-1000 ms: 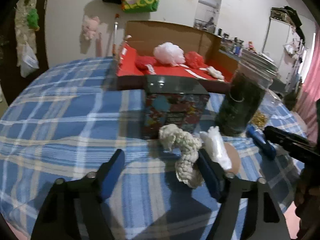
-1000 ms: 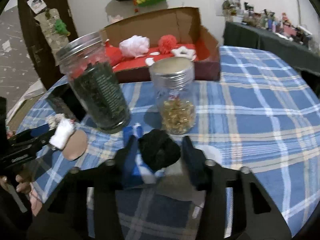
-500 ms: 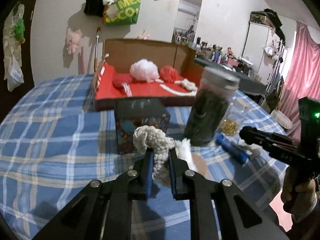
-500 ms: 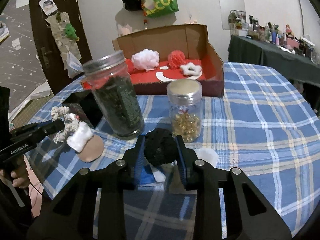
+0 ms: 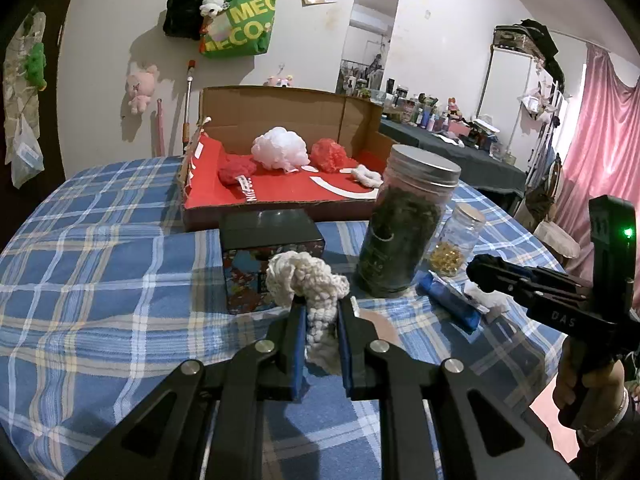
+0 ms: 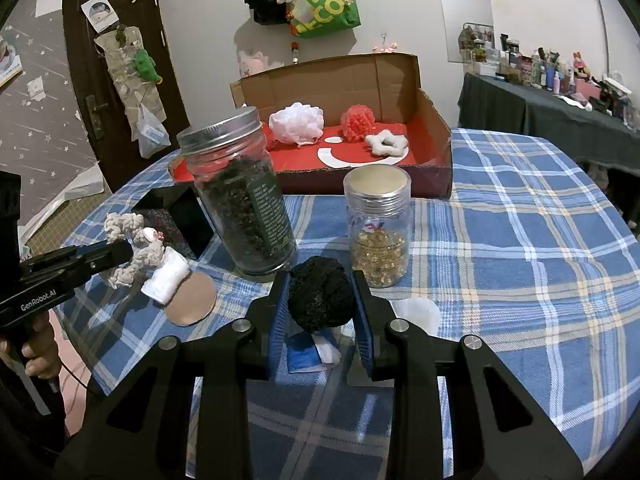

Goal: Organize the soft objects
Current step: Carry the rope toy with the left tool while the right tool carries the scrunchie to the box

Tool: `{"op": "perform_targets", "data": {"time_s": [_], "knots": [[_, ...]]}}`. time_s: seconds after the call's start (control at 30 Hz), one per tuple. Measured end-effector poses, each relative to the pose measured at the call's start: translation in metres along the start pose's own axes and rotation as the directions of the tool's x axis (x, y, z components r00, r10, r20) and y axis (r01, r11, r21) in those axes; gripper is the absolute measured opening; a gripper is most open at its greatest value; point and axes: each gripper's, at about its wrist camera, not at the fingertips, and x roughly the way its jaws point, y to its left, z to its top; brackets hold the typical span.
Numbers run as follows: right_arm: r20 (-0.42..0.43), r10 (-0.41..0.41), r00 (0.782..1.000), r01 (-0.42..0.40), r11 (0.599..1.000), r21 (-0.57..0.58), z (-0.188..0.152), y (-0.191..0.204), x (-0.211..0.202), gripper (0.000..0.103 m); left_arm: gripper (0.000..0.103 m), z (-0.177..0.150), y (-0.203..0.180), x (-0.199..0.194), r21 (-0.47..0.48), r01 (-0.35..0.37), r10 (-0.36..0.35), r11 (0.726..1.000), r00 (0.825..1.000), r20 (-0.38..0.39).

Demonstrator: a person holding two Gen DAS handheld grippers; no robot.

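Left wrist view: the left tongs (image 5: pixel 320 312) are nearly closed, pinching a cream knotted rope toy (image 5: pixel 306 280) between their blue pads. The toy is lifted clear of the blue plaid bench (image 5: pixel 100 248). Just behind the toy stands a dark tin box (image 5: pixel 270 236) with a patterned side. To its right is a tall jar of dark dried leaves (image 5: pixel 404 228) with a metal lid, and beyond that a small jar of golden beads (image 5: pixel 458 236).

Right wrist view: the right tongs (image 6: pixel 322 304) are closed partway around a black fuzzy ball (image 6: pixel 320 292), gripped on both sides and held above a blue and white packet (image 6: pixel 308 352) lying on the bench. A white round pad (image 6: pixel 416 312) lies just right of the tongs. To the left, a small white roll (image 6: pixel 166 278) rests on a tan disc (image 6: pixel 192 300).

At the far side of the bench sits an open cardboard box (image 6: pixel 360 76) with a red floor. It holds a white mesh puff (image 6: pixel 296 122), a red puff (image 6: pixel 358 122) and a white star-shaped ring (image 6: pixel 386 142).
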Motion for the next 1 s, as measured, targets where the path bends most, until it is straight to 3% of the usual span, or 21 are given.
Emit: {"op": "perform_targets", "data": {"time_s": [0.53, 1.0], "knots": [[0.041, -0.038, 0.998, 0.037, 0.999, 0.012, 0.016, -0.013, -0.017, 0.028, 0.015, 0.008, 0.013, -0.017, -0.013, -0.024, 0.024, 1.000, 0.999, 0.034], [0.096, -0.068, 0.993, 0.069, 0.998, -0.008, 0.062, -0.026, -0.024, 0.028, 0.015, 0.046, 0.021, -0.028, -0.019, -0.018, 0.019, 1.000, 0.995, 0.099]]}}
